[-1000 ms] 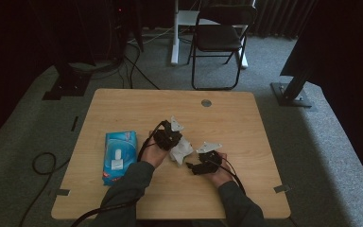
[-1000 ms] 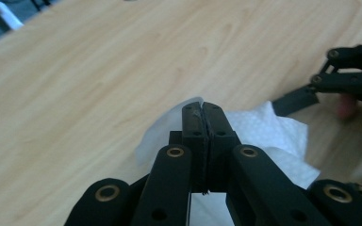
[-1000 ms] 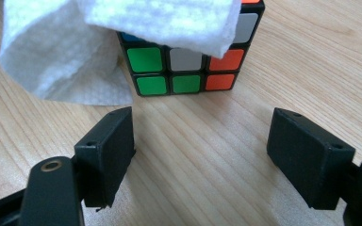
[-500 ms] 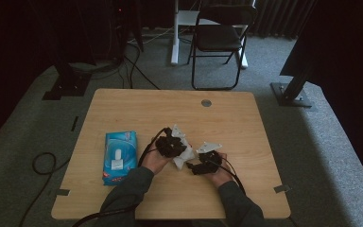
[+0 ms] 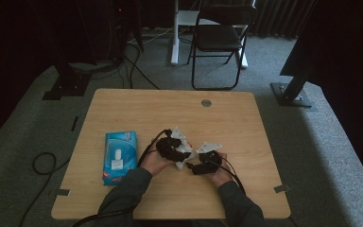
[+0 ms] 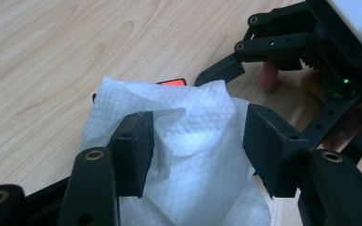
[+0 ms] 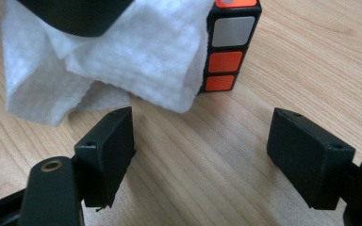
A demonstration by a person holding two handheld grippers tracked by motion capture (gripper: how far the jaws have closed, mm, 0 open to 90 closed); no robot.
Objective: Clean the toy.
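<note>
Left hand-held gripper (image 6: 195,141) has just been opening, its jaws slack around the soft, light white paper tissue (image 6: 188,141); right hand-held gripper (image 7: 200,155) gapes empty; pinch the stiff black-edged puzzle cube (image 7: 226,47) at twelve o'clock by its flat sides.

Each matte black plastic left gripper (image 6: 198,150) and right gripper (image 7: 200,155) jaw ends in a blocky rectangular pad with a small screw hole; brass-ringed pivots join the arms. A white plate tops each body, black cables trail behind, and the person wears dark grey sleeves (image 5: 127,191).
</note>
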